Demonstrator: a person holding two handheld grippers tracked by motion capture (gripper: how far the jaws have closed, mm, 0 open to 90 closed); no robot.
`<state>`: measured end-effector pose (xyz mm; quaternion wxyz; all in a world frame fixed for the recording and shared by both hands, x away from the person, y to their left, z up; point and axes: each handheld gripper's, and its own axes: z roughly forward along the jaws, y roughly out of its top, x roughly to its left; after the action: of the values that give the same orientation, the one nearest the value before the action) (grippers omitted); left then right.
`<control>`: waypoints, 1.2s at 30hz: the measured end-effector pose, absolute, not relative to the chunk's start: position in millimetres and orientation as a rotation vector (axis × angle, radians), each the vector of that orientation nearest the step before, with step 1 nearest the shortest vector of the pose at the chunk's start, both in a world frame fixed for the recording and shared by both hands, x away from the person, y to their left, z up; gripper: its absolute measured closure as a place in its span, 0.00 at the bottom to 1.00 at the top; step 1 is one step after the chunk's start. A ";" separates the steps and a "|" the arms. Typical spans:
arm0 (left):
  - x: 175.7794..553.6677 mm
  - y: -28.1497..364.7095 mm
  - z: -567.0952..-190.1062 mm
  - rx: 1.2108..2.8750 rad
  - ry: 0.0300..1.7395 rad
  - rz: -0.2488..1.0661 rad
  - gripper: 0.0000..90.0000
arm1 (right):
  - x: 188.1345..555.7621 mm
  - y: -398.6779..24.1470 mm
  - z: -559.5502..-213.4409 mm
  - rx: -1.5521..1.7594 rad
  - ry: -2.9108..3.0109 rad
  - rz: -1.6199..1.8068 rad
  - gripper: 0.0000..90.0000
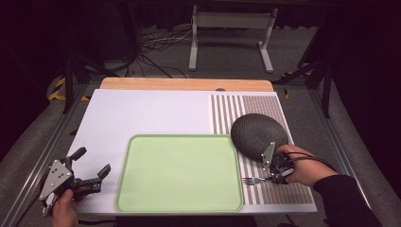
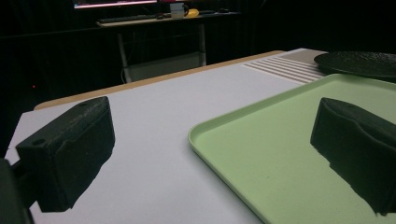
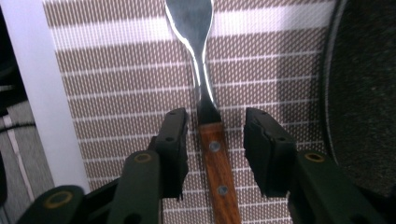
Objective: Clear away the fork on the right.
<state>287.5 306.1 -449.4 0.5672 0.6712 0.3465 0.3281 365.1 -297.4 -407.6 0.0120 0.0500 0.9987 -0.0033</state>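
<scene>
Straddling the wooden handle of a steel fork (image 3: 211,140), the right tongs (image 3: 215,149) sit low over the brown-and-white striped woven placemat (image 3: 116,93), one black jaw on each side of the handle with a visible gap on both sides, so they're released and not pinching anything. That lineup makes sense to me: coming in along the handle rather than across the shiny neck gives the pads flat wood to bite on instead of slick metal. From the high view the fork (image 1: 255,180) lies flat on the mat with its tines pointing away from the right tongs (image 1: 276,172), toward the pale green rectangular plastic tray (image 1: 179,175), which is just beyond the tines. A dark grey textured round plate (image 1: 259,135) lies right beside the right tongs on the far side, near enough that I'd watch the jaw on that side for a bump. The left tongs (image 1: 90,177) are well apart from all this, parked over the white table cover (image 1: 142,113) with jaws spread wide and nothing between them, the tray edge (image 2: 243,140) sitting just ahead of them. My guess is they're waiting their turn, maybe to steady the tray.
</scene>
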 end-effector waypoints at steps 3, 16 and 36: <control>287.6 306.1 -449.4 1.578 0.814 0.770 0.01 | 365.3 -297.8 -409.9 0.129 3.118 -0.027 0.74; 287.6 306.2 -449.5 1.576 0.813 0.769 0.01 | 364.5 -295.4 -413.8 0.041 3.123 -0.089 0.86; 287.8 306.0 -449.5 1.577 0.812 0.768 0.01 | 359.1 -286.1 -393.1 0.059 3.065 -0.078 0.87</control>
<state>287.8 306.0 -449.5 0.5680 0.6715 0.3456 0.3271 359.1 -286.1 -393.1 0.0373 0.0194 0.9988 -0.0253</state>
